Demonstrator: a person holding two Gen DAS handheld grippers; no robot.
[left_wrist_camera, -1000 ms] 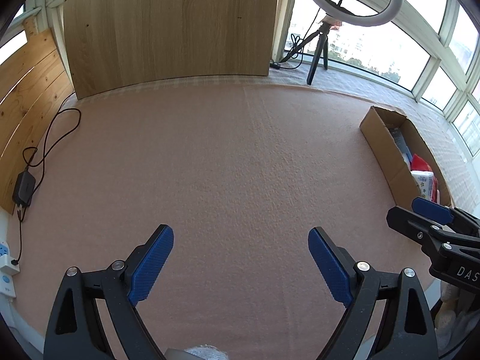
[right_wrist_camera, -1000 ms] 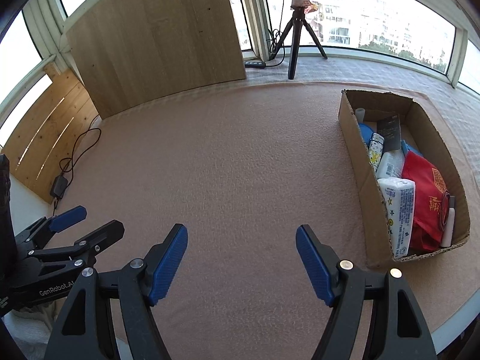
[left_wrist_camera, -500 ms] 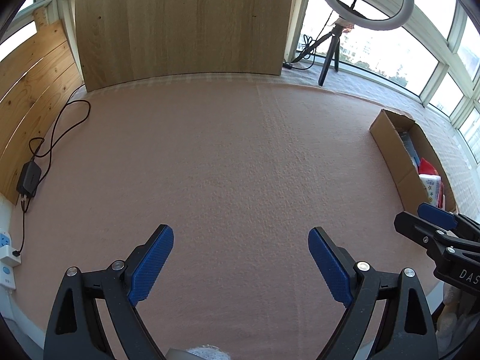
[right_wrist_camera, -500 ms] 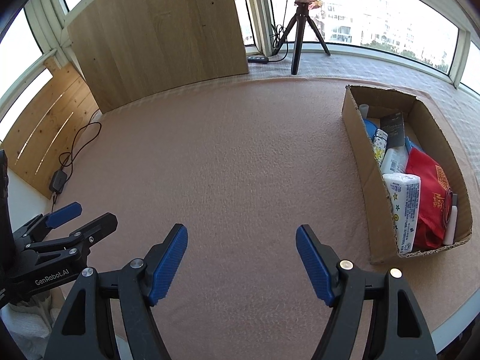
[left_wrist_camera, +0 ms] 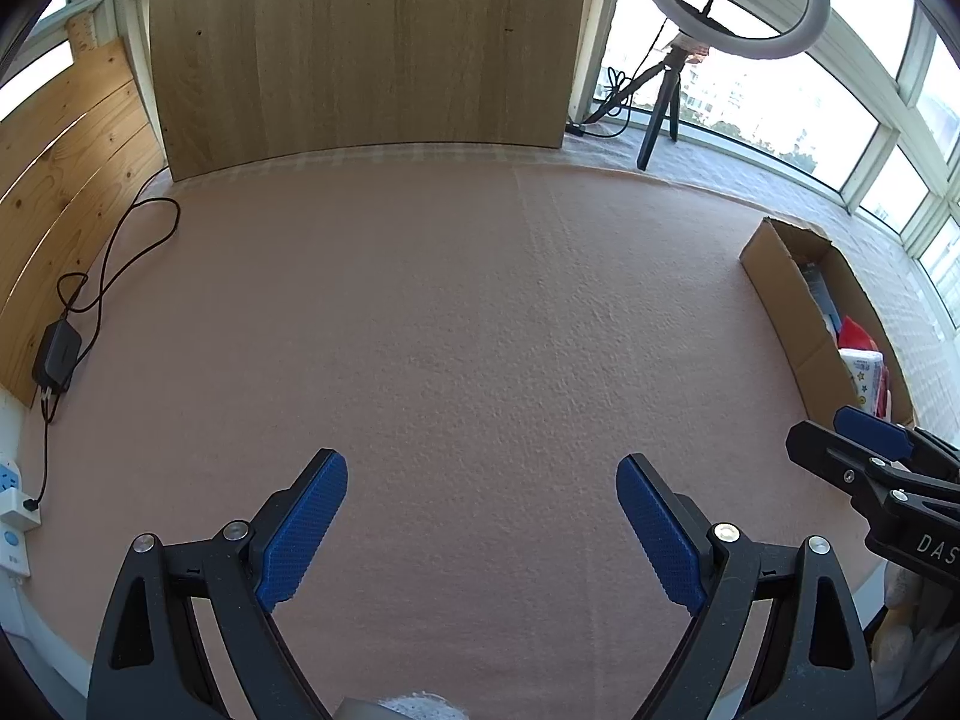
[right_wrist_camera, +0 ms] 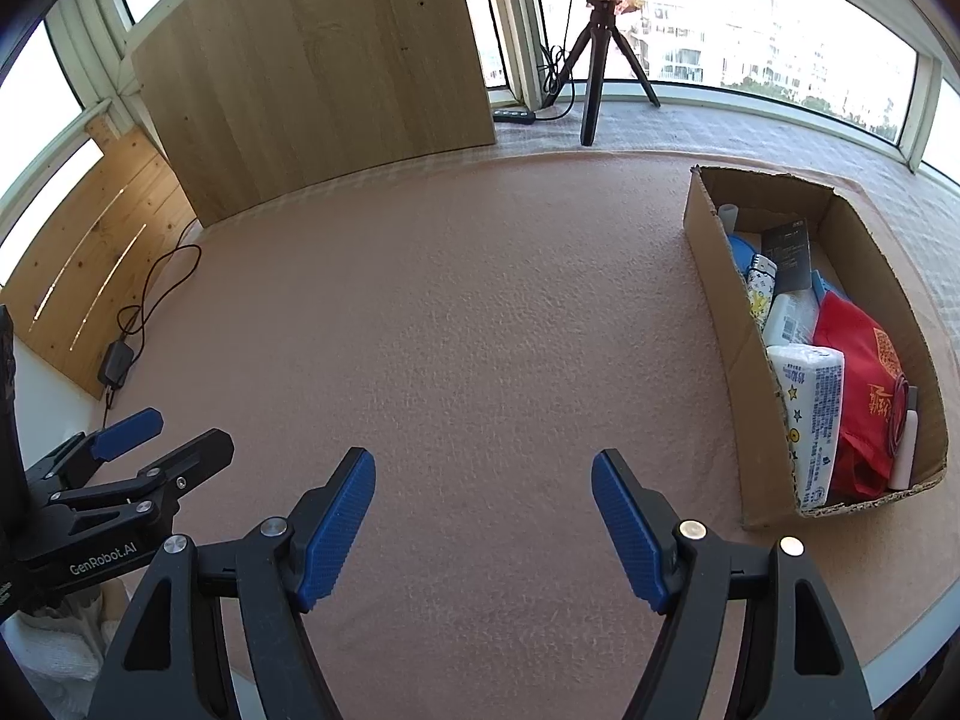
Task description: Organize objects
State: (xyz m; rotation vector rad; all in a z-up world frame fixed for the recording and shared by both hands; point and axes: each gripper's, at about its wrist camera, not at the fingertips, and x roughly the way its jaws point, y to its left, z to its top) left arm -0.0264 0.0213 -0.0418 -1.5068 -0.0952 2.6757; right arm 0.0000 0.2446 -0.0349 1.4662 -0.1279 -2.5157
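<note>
The cardboard box (right_wrist_camera: 720, 324) sits at the right side of the pink-felt desk (right_wrist_camera: 480, 300), open at the top and packed: a white tissue pack (right_wrist_camera: 810, 420) with star print stands against its near-left wall, a red bag (right_wrist_camera: 864, 372) lies just beside it, and a black card (right_wrist_camera: 789, 255) leans further back. More small items fill the far end, too jumbled to name. The right gripper (right_wrist_camera: 483, 531) hangs over bare felt, jaws spread wide, nothing between the blue pads, the box off to its right. The left gripper (left_wrist_camera: 480, 531) is likewise released and empty above the felt, well apart from the box (left_wrist_camera: 786, 312). Each gripper shows at the edge of the other's view. A wooden panel (left_wrist_camera: 360, 48) stands at the back, a ring light (left_wrist_camera: 729, 0) on its tripod by the windows, and a black power adapter (left_wrist_camera: 57, 354) with its cable lies at the left edge.
</note>
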